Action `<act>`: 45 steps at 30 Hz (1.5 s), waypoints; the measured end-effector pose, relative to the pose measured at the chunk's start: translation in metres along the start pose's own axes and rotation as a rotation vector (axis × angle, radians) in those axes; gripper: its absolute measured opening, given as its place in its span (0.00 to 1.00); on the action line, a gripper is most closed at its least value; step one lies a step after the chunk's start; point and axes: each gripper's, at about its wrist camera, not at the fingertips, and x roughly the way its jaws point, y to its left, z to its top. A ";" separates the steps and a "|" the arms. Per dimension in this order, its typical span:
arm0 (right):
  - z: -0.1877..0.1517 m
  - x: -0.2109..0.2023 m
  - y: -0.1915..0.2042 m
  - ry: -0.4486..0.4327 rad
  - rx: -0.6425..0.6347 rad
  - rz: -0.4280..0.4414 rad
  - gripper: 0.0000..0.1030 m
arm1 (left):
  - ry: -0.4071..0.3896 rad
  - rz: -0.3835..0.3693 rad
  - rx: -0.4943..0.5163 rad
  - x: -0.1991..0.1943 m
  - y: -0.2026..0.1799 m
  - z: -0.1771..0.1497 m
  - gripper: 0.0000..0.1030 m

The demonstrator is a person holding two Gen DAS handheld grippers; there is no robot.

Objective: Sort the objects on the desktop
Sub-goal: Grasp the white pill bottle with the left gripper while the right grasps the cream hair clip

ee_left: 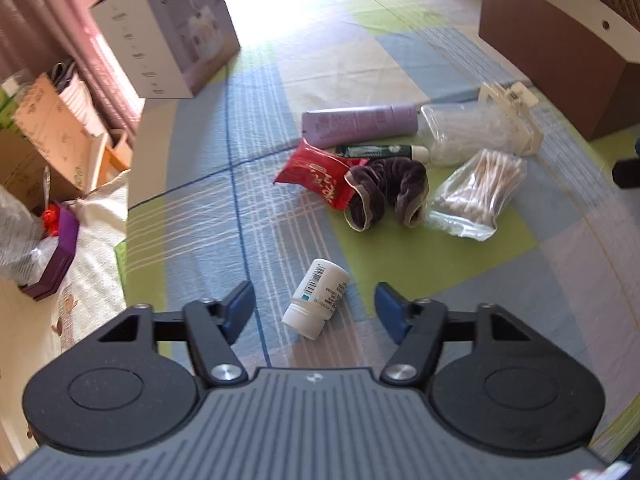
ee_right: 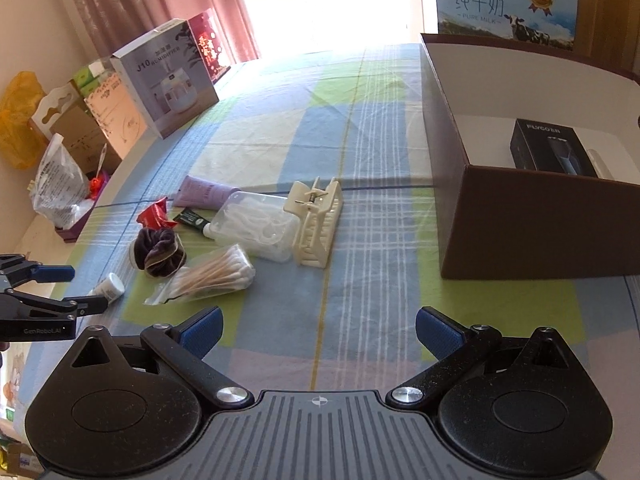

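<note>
Left tongs [ee_left: 315, 307] spread wide, low over tabletop [ee_left: 248, 208], white pill bottle [ee_left: 316, 299] lying on side between pads, untouched. Risk: round bottle rolls or squirts out if pads close off-centre; cloth could bunch.
Right tongs [ee_right: 318, 328] likewise apart, empty, hovering level.
Beyond: cotton swab bag [ee_right: 212, 276], scrunchie [ee_right: 160, 254], cream clip [ee_right: 316, 224]; brown box [ee_right: 532, 224] far right, likely sorting destination.
</note>
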 end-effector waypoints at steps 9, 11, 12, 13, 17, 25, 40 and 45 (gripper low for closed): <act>0.007 0.010 -0.001 -0.007 0.015 -0.015 0.83 | 0.058 -0.040 0.006 0.027 0.008 0.004 0.23; 0.009 0.016 0.001 -0.005 0.007 -0.004 0.74 | 0.056 -0.041 -0.035 0.029 0.012 0.006 0.23; 0.010 0.019 0.003 -0.003 0.001 0.001 0.68 | 0.059 -0.040 -0.066 0.030 0.016 0.007 0.23; 0.011 0.022 0.005 -0.005 -0.005 0.005 0.63 | 0.063 -0.041 -0.096 0.031 0.019 0.008 0.23; 0.016 0.035 0.011 -0.016 -0.030 0.008 0.54 | 0.079 -0.037 -0.208 0.035 0.030 0.013 0.23; 0.033 0.067 0.011 -0.037 -0.049 -0.035 0.36 | 0.090 -0.032 -0.273 0.043 0.034 0.022 0.23; 0.024 0.061 -0.006 0.077 -0.101 -0.020 0.20 | 0.115 -0.037 -0.291 0.038 0.024 0.020 0.23; 0.002 0.037 -0.017 0.124 -0.100 0.001 0.20 | 0.136 -0.080 -0.291 0.026 0.005 0.010 0.23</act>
